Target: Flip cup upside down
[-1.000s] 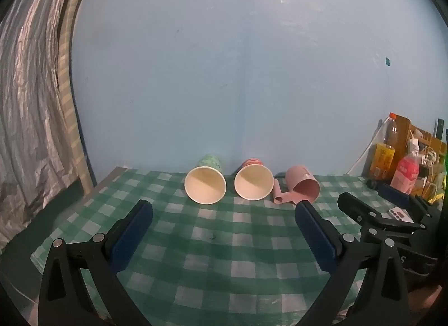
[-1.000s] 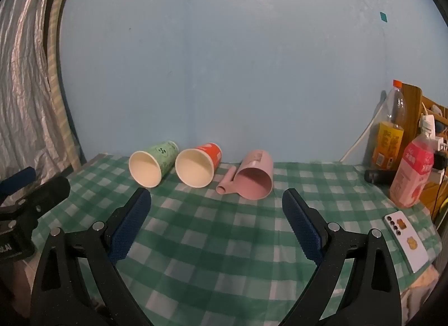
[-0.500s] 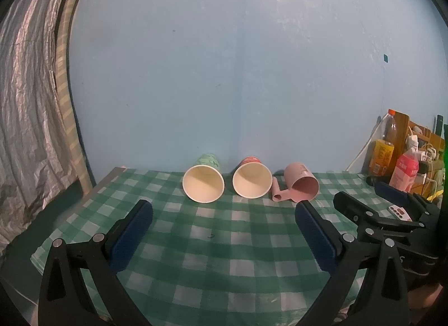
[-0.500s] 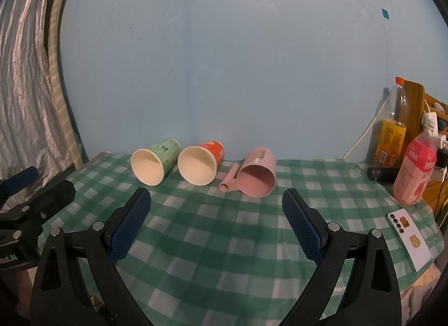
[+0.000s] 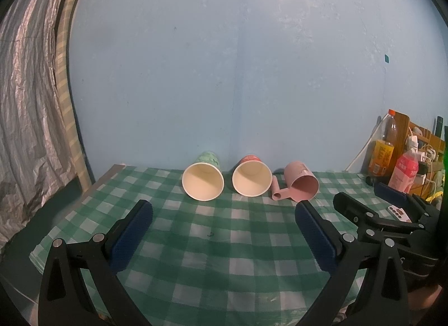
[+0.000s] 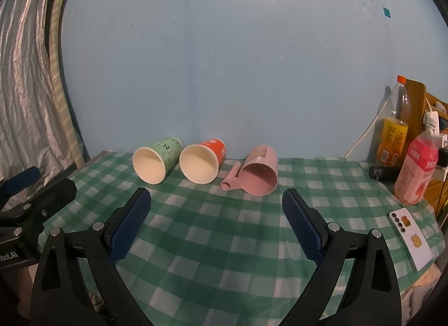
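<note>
pink cup lies on its side; left tongs and right tongs spread, empty.

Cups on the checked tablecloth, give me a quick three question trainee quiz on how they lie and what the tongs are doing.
1. True or false: the green paper cup, the red paper cup and the pink mug all lie on their sides on the checked tablecloth.
2. Which one has a handle? A green paper cup, B red paper cup, C pink mug.
3. Fill in: the left tongs and right tongs are both ____, holding nothing.

Key: 1 true. 2 C. 3 open.
</note>
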Motion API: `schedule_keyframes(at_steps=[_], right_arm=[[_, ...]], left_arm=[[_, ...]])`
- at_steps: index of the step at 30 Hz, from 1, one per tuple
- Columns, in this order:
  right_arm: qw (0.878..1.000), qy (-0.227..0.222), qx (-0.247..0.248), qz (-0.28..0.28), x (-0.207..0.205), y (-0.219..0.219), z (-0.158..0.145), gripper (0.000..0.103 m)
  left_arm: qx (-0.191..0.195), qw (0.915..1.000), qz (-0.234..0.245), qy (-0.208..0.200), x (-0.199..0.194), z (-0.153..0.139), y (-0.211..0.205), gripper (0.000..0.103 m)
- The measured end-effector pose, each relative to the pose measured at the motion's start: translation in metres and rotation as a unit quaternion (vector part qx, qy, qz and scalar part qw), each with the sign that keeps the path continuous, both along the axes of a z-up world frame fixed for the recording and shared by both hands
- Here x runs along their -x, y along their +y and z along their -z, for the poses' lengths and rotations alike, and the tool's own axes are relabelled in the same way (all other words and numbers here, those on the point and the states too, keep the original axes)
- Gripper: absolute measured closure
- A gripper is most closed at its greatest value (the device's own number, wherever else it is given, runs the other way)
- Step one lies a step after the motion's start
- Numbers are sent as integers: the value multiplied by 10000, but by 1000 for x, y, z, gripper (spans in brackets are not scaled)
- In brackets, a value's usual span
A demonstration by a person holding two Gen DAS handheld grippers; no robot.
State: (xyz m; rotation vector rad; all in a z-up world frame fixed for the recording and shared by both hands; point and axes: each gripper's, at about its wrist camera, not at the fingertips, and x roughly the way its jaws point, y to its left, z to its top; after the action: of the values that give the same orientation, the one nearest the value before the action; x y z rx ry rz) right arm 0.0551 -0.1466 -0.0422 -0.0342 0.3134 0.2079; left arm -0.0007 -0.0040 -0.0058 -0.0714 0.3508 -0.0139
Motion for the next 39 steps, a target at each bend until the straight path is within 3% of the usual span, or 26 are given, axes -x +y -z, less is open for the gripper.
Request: schedule_keyframes(at_steps=[39], right_arm=[[9999,124,22,-38,1,4,5,9]], left_arm=[[26,10000,-2,92,2,6,0,0]])
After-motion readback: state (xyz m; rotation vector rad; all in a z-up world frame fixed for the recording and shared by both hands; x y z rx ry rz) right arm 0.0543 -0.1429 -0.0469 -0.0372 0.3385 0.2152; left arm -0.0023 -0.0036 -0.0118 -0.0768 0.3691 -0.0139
